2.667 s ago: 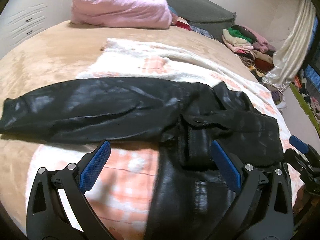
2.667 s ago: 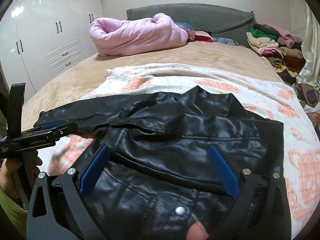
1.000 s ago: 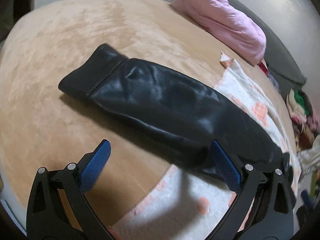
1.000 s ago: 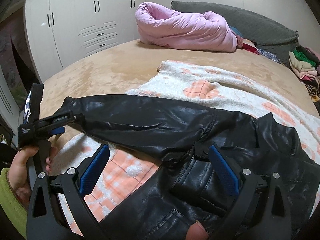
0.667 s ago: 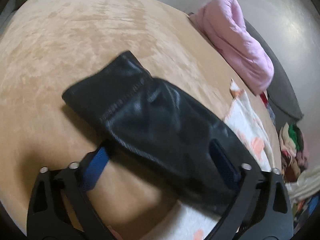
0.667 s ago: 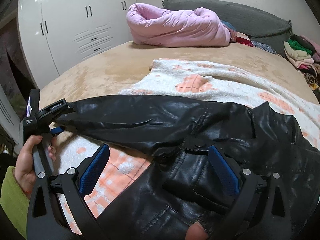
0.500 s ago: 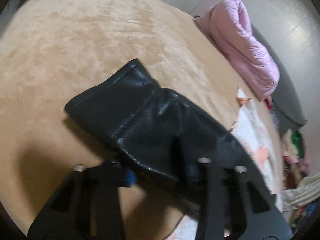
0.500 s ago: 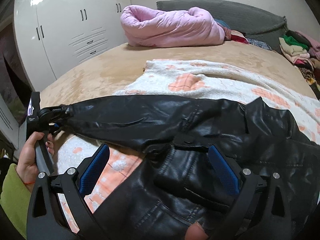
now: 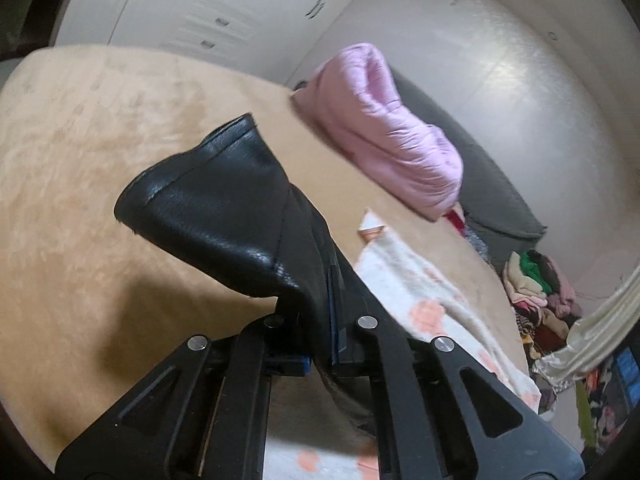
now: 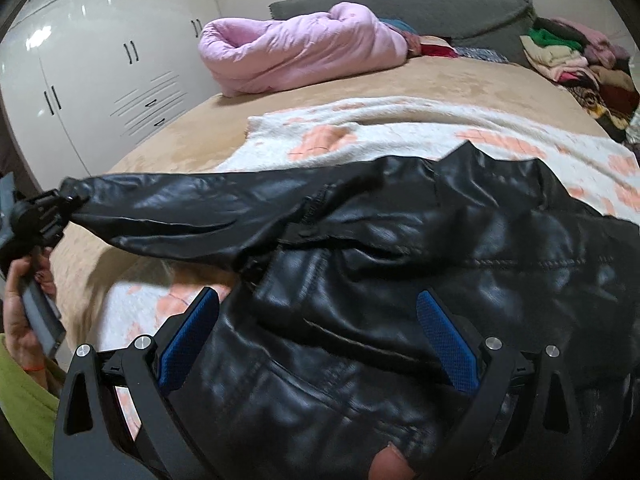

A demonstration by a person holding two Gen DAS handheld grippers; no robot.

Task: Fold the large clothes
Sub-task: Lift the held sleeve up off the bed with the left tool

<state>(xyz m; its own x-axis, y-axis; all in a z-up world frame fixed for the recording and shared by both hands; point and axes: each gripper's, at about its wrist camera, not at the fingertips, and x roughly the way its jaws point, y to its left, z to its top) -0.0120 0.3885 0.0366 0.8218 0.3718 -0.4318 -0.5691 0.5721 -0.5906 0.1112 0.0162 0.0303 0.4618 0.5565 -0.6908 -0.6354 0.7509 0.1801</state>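
1. Left gripper [image 9: 320,344] is clamped on the cuff end of the sleeve [image 9: 224,208] of the black leather jacket [image 10: 400,280]; its jaws have just been closing, and the sleeve sits pinched between the pads with the cuff sticking out past them, raised off the bed [image 9: 72,152].
2. Right gripper [image 10: 316,340] has its jaws spread apart, hovering over the jacket body near the armpit and holding nothing. Blue pads [image 10: 448,344] look clear of the leather, though contact is hard to tell.
3. Jacket body lies on the white-and-peach blanket [image 10: 380,128], which covers the near part of the tan bed. The sleeve stretches out to the left, pulled fairly taut.
4. Risk: the leather is slick and stiff, and the grip is only a narrow pinch near the cuff, so a quick swing could let the sleeve slide out.
5. Risk: nothing pins the body, so pulling the sleeve across may drag or bunch the whole jacket and rumple the blanket under it.
6. Risk: stiff leather may spring back open rather than keep the crease.
7. Room: wide bare bed beyond the sleeve. The pink quilt [image 10: 296,52] is well apart at the far side, the clothes pile [image 10: 572,56] far right.
8. Bed's left edge lies just beside the left hand [image 10: 24,312], with the wardrobe [image 10: 100,80] beyond, so folding inward looks the safer way.
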